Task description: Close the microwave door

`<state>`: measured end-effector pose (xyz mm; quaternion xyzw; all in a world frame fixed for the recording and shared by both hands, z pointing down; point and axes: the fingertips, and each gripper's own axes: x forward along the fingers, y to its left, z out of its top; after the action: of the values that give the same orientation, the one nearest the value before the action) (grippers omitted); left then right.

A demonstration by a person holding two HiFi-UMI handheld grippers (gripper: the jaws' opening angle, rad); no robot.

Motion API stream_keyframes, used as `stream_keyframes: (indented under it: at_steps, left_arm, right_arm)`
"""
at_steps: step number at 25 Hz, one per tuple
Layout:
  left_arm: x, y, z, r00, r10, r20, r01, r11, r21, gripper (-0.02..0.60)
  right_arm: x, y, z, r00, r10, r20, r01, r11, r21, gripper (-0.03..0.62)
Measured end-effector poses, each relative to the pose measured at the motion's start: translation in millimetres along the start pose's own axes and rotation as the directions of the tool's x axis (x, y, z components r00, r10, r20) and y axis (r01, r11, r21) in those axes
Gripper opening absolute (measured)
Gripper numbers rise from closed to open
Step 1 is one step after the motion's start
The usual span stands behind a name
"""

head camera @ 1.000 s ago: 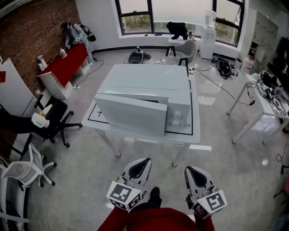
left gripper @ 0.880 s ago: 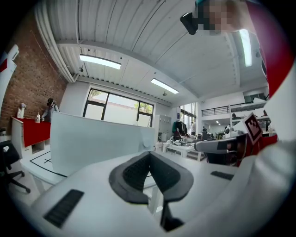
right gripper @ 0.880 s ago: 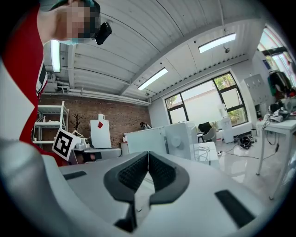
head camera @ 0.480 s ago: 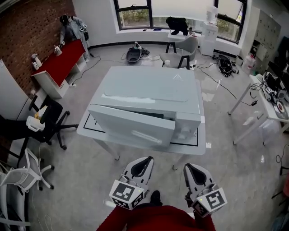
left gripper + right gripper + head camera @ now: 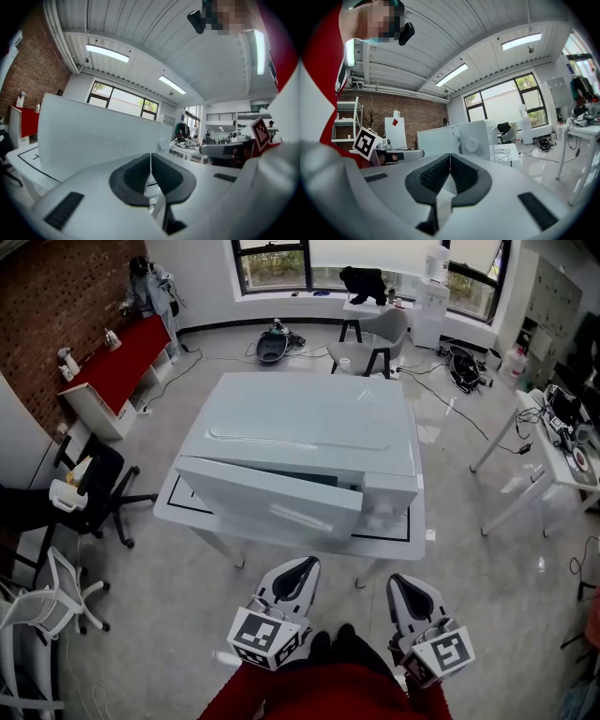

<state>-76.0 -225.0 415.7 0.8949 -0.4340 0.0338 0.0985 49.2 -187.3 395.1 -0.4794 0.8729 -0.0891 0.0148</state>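
A big white microwave [image 5: 309, 423] stands on a white table [image 5: 173, 512] ahead of me. Its door [image 5: 267, 498] hangs partly open, swung out toward me, with a dark gap along its top right. The control panel [image 5: 389, 507] is on the right. My left gripper [image 5: 302, 568] and right gripper [image 5: 409, 585] are side by side below the table's near edge, both shut and holding nothing, apart from the door. The left gripper view shows its closed pads [image 5: 140, 173] before the door [image 5: 93, 136]. The right gripper view shows closed pads [image 5: 461, 173] and the microwave [image 5: 476, 139] farther off.
Office chairs [image 5: 94, 493] and a red cabinet [image 5: 117, 371] are at the left. A desk [image 5: 553, 456] with clutter stands at the right. A chair [image 5: 380, 338], bags and cables lie behind the table near the windows.
The microwave and table have come nearer and lower in the head view as I stepped toward them. Both grippers stay shut, low in front of me.
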Motion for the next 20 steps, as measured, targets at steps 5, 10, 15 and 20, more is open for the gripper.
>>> stream_keyframes:
  at_steps: [5, 10, 15, 20]
  left_arm:
    - [0, -7, 5, 1.0, 0.002, -0.004, -0.002, 1.0, 0.024, 0.012]
    - [8, -4, 26, 0.999, 0.025, 0.039, -0.028, 0.996, 0.084, 0.011]
    - [13, 4, 48, 0.991, 0.091, 0.096, -0.107, 0.977, 0.184, 0.013]
    - [22, -1, 68, 0.981, 0.163, 0.108, -0.195, 0.832, 0.519, 0.183]
  right_arm:
    - [7, -6, 9, 1.0, 0.019, 0.013, -0.019, 1.0, -0.006, 0.014]
    - [15, -19, 19, 0.999, 0.031, 0.019, -0.031, 0.999, -0.017, 0.014]
    - [13, -33, 16, 1.0, 0.011, -0.026, -0.011, 0.999, -0.034, 0.014]
    - [7, -45, 16, 1.0, -0.01, -0.02, 0.009, 1.0, -0.028, 0.014]
